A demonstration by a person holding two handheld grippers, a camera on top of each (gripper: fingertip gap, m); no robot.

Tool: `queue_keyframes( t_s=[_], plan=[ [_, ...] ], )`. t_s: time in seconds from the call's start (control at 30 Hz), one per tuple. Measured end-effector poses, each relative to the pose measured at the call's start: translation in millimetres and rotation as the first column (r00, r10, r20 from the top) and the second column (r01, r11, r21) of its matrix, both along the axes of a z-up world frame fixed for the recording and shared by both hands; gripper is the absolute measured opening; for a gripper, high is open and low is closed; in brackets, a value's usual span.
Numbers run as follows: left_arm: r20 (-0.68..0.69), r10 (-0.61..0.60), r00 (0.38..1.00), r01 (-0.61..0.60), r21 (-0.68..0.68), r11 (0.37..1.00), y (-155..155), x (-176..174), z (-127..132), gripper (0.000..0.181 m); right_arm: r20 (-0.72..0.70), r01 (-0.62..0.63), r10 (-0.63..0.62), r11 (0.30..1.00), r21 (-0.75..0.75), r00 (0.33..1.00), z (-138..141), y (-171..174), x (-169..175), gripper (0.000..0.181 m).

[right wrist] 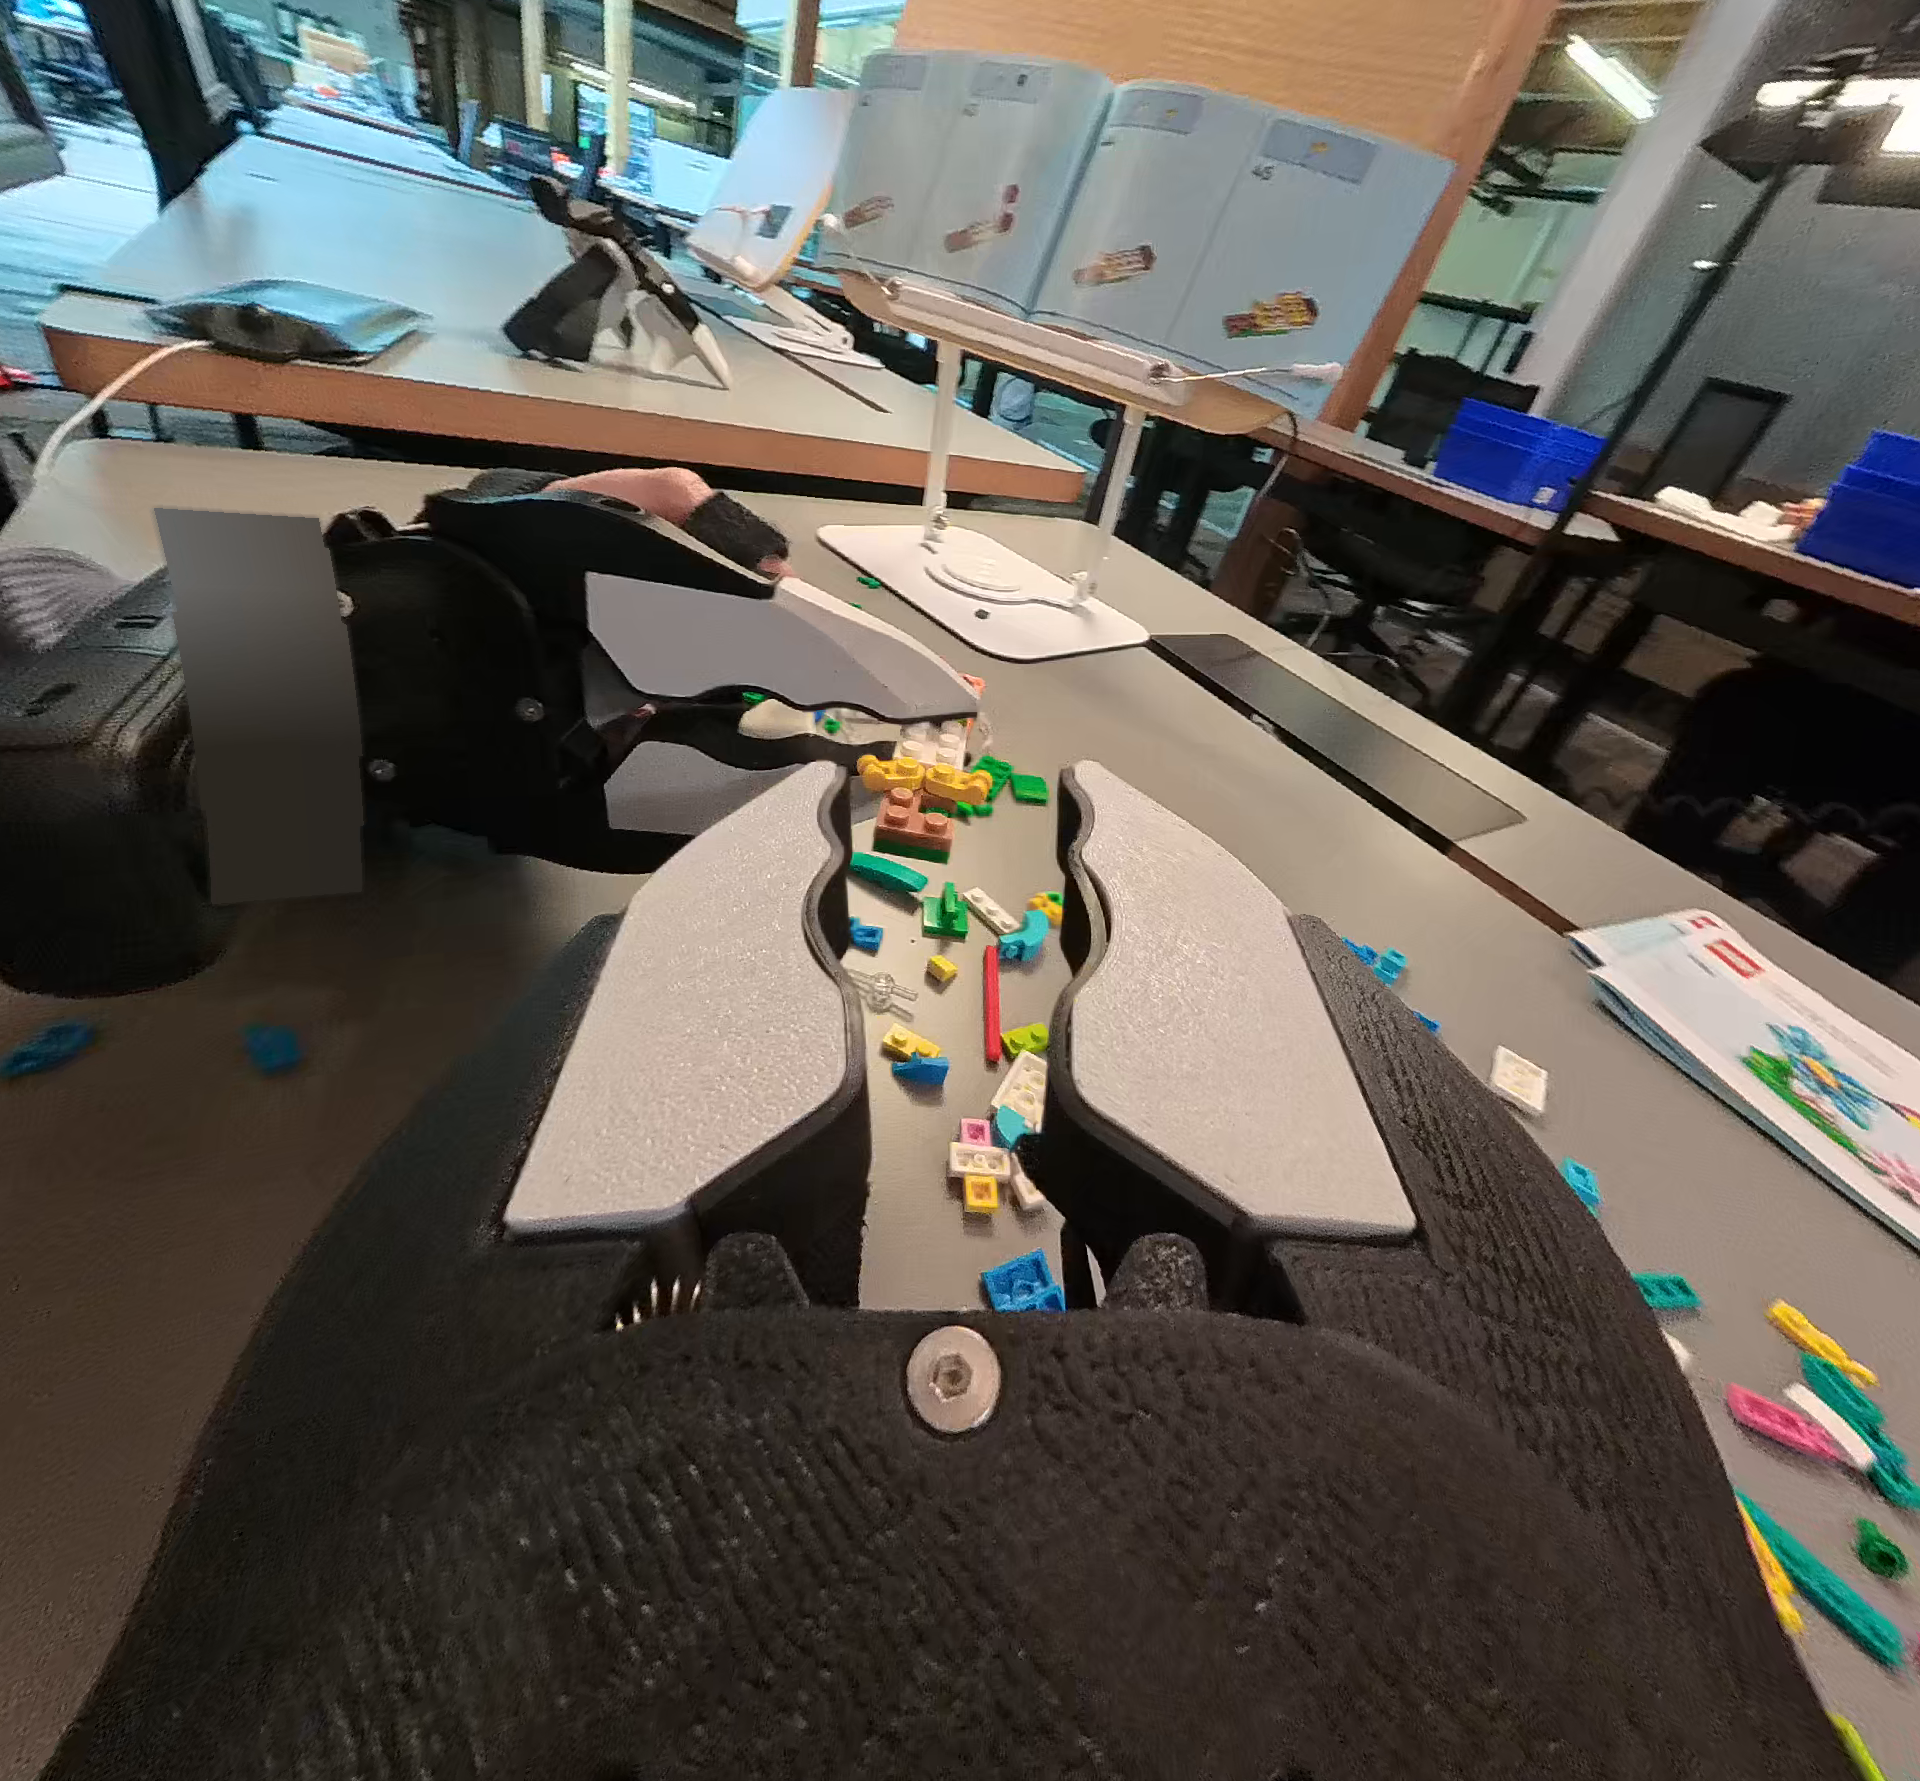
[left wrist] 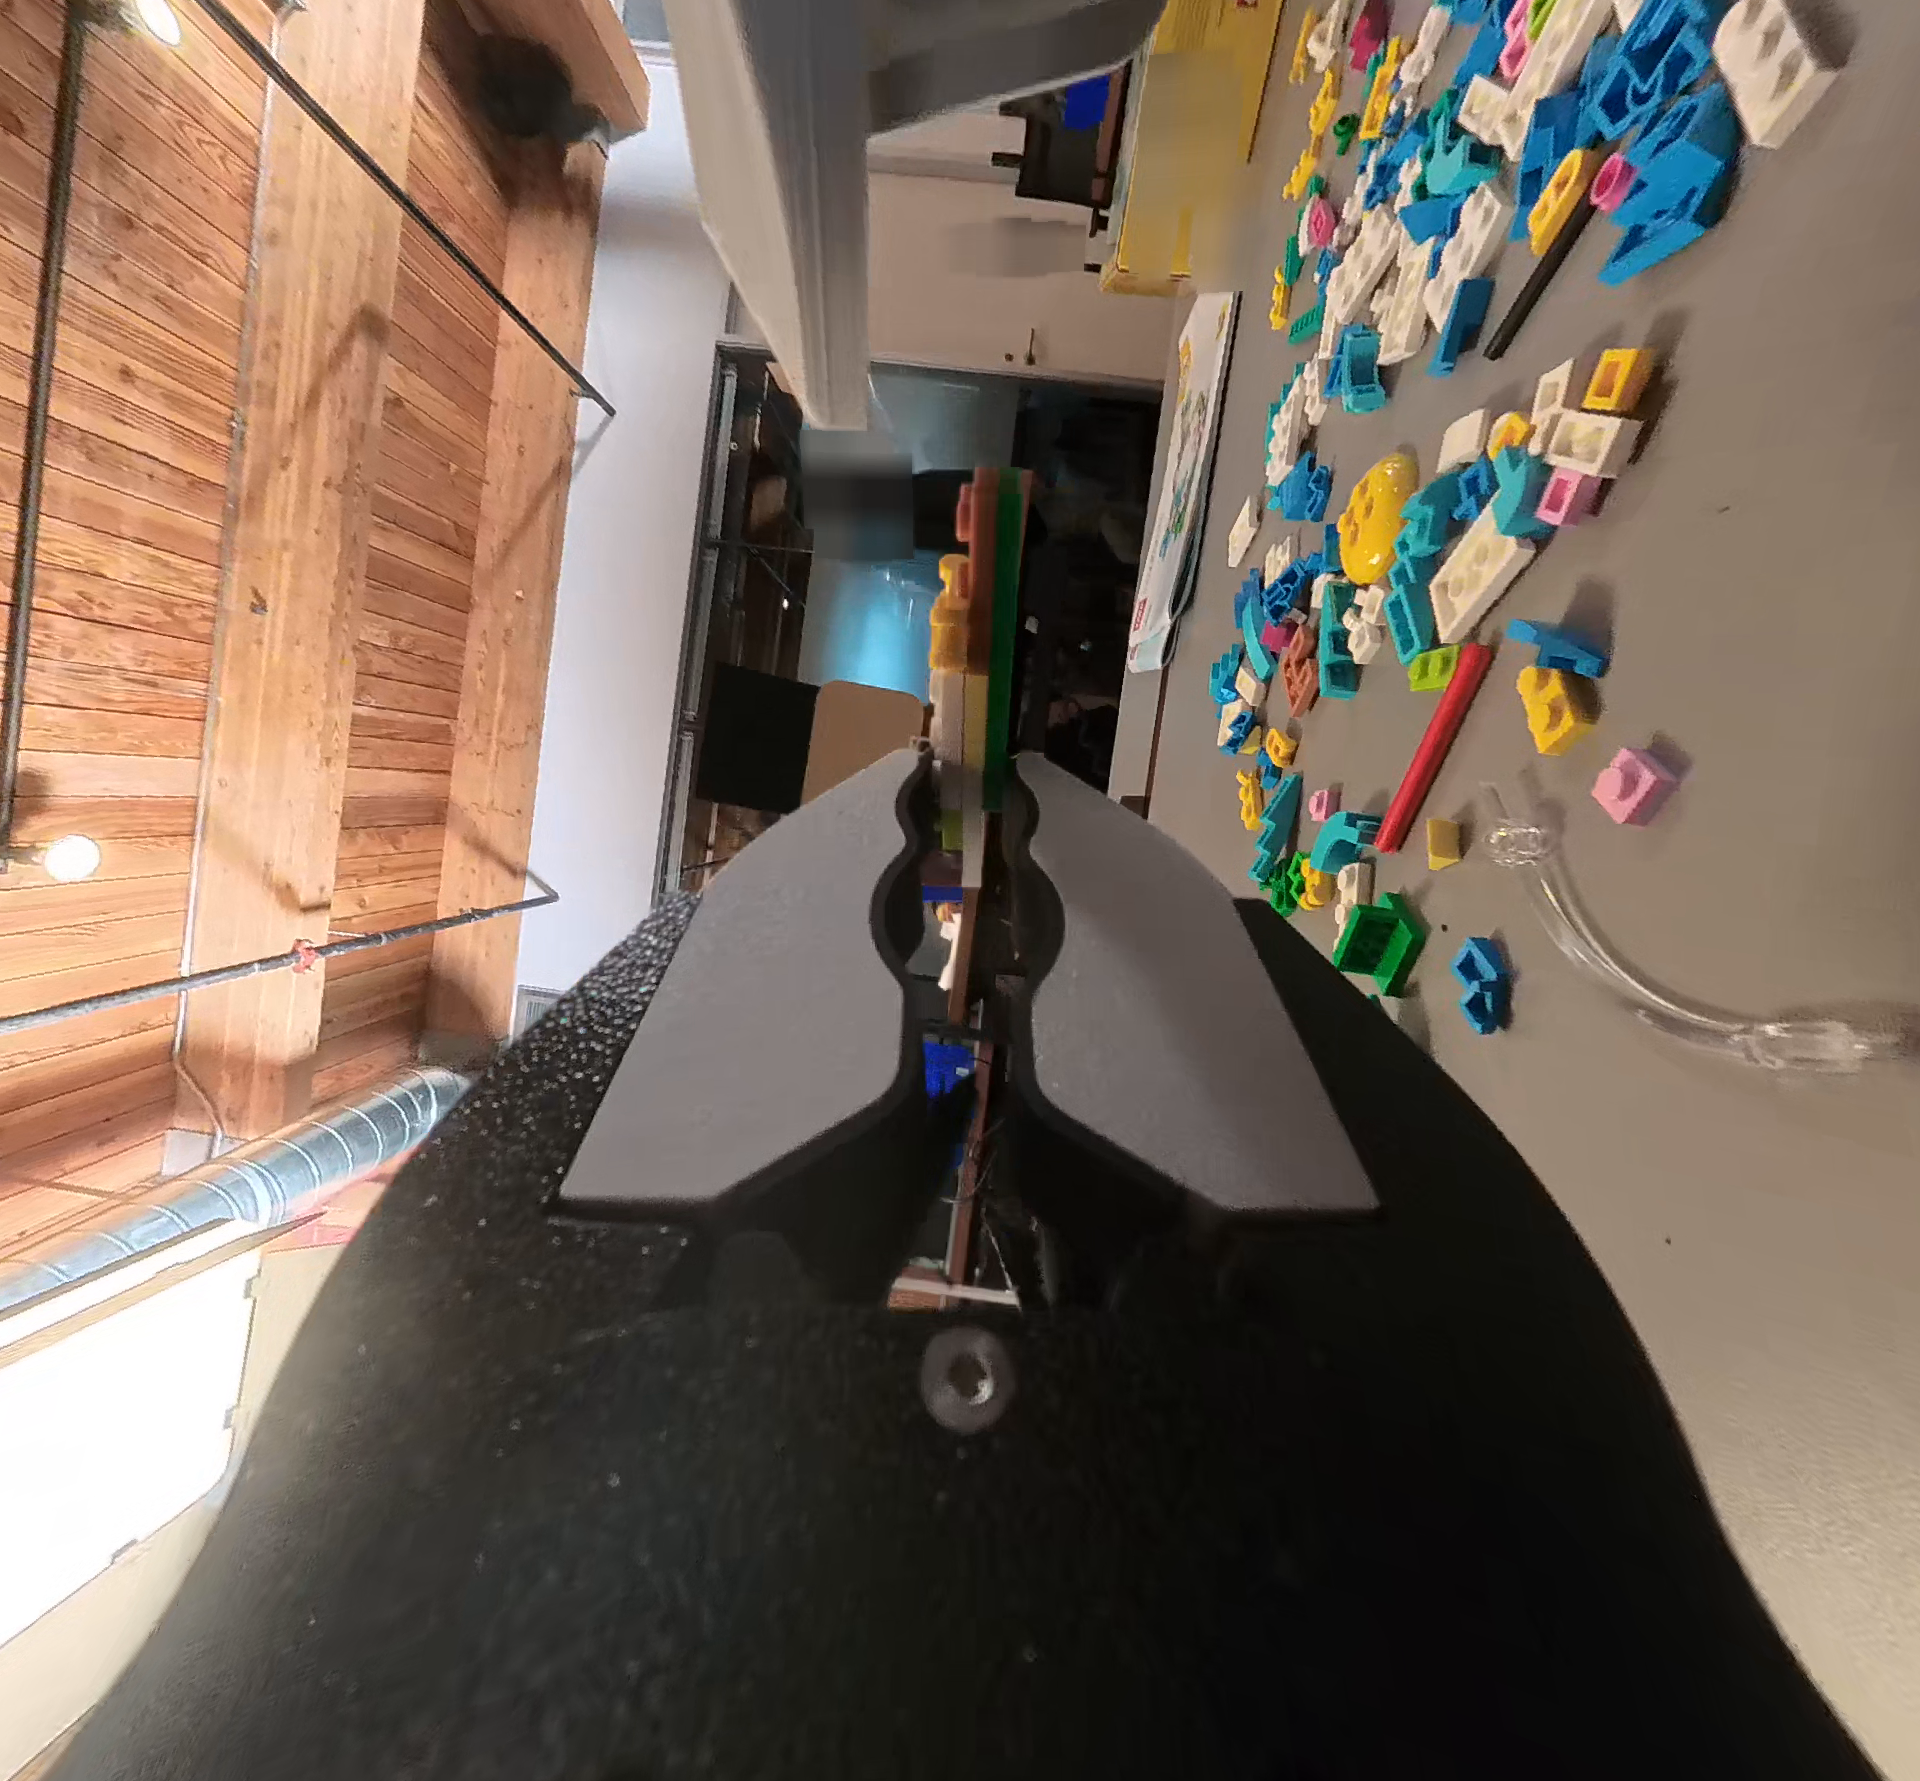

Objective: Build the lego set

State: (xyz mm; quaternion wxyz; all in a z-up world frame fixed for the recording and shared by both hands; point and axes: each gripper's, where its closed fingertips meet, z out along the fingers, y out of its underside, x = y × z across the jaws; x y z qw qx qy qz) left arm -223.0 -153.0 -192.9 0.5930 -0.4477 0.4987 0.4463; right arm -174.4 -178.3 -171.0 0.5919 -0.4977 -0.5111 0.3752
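Left gripper is clamped on a partly built brick assembly, green plate edge-on, held clear of the grey table. Loose bricks lie scattered there, alongside a red bar and yellow box.

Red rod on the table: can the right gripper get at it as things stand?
Probably yes. The right gripper is open and empty, and the red rod lies flat below its fingers with nothing on top, though small bricks crowd close alongside it.
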Motion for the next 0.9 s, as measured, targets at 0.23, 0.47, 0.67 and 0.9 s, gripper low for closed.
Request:
queue_keyframes(
  t_s=[0.23,0.47,0.67,0.9],
  plan=[
    [0.018,-0.005,1.000,0.006,-0.043,0.999,2.7,3.9,-7.6,0.011,-0.024,0.082,-0.080,0.990,0.115,0.997,-0.8,0.0,0.5,0.030],
    [0.031,-0.014,0.999,0.015,-0.041,0.999,1.9,3.6,-6.9,0.011,-0.053,0.142,-0.135,0.971,0.191,0.990,-2.4,4.0,3.3,0.027],
    [0.019,-0.026,0.999,0.026,0.004,1.000,-1.0,4.7,-1.2,0.011,-0.052,0.139,-0.132,0.976,0.168,0.990,-6.6,5.5,2.8,0.024],
    [0.014,-0.025,1.000,0.025,0.008,1.000,-0.9,4.6,-1.7,0.011,-0.073,0.137,-0.128,0.979,0.149,0.989,-3.0,7.4,6.0,0.022]
  ],
)
